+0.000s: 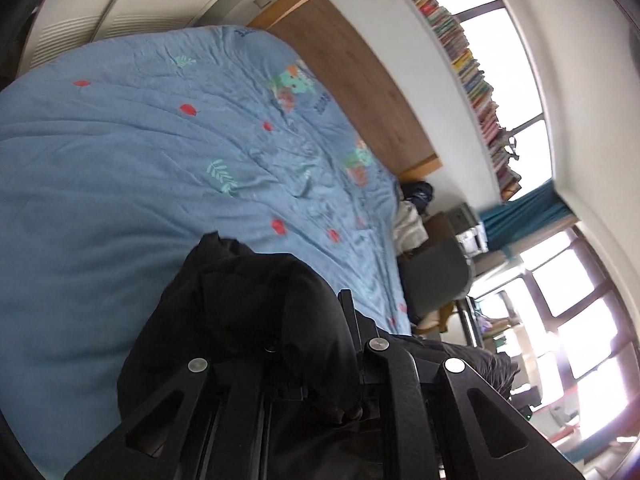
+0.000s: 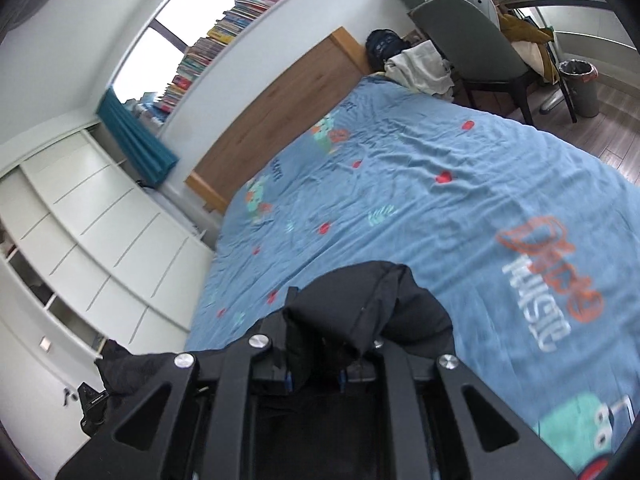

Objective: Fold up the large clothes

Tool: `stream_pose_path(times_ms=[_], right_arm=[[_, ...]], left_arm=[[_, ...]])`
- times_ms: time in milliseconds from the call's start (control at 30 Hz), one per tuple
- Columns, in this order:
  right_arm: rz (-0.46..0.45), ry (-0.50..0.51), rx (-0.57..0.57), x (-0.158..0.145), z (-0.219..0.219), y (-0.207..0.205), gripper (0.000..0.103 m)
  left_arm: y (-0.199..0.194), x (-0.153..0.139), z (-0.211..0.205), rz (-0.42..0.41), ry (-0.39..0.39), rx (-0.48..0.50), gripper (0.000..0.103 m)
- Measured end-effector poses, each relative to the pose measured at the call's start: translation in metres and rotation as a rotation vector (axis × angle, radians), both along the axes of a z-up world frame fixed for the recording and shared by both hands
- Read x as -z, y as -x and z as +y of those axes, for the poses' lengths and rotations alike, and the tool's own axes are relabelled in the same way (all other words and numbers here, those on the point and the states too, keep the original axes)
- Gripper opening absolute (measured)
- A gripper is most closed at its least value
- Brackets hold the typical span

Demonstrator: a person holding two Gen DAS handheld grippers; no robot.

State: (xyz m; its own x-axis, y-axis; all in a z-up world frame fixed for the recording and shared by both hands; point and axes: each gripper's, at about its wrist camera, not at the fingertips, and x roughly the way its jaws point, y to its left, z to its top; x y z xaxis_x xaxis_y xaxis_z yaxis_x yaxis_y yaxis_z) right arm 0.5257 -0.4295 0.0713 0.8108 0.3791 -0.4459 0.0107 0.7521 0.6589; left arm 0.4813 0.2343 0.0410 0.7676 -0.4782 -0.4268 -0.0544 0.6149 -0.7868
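Note:
A large black garment [image 1: 240,312] is held up over a bed with a blue patterned cover [image 1: 120,140]. My left gripper [image 1: 316,320] is shut on a bunch of the black garment, which drapes over and hides its fingertips. My right gripper [image 2: 332,332] is shut on another part of the black garment [image 2: 372,300], which bulges above its fingers; more of the cloth hangs down at the lower left [image 2: 132,368]. The blue bed cover [image 2: 440,200] lies flat below both grippers.
A wooden headboard [image 2: 280,112] stands at the far end of the bed. A grey chair [image 2: 472,40] with clothes, a desk and a bin [image 2: 580,84] are beside the bed. White cupboards [image 2: 92,220] line one wall. Books [image 1: 468,60] fill the window sill.

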Motion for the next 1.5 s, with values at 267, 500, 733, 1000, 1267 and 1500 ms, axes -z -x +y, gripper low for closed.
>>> stream_pose_path(times_ms=[267,500,733,1000,1267,1500], right_arm=[[0.105,0.041,0.062,0.066,0.005,-0.098,0.014],[0.190,0.014,0.068,0.137,0.004,-0.153,0.014],[0.231,-0.023,0.044,0.174,0.007,-0.180,0.015],[0.211,-0.141,0.031,0.169,-0.006,-0.178,0.027],[0.148,-0.224,0.100,0.130,-0.031,-0.168,0.080],[0.082,-0.085,0.067,0.084,-0.022,-0.138,0.080]], left_arm=[[-0.088,0.055,-0.011,0.072,-0.065,-0.013,0.013],[-0.138,0.110,-0.022,0.116,-0.071,-0.015,0.016],[-0.151,0.127,-0.022,0.134,-0.049,0.011,0.018],[-0.143,0.110,-0.010,0.091,0.058,0.013,0.043],[-0.139,0.077,-0.002,0.060,0.111,-0.043,0.084],[-0.114,0.036,-0.015,0.017,-0.054,-0.048,0.086]])
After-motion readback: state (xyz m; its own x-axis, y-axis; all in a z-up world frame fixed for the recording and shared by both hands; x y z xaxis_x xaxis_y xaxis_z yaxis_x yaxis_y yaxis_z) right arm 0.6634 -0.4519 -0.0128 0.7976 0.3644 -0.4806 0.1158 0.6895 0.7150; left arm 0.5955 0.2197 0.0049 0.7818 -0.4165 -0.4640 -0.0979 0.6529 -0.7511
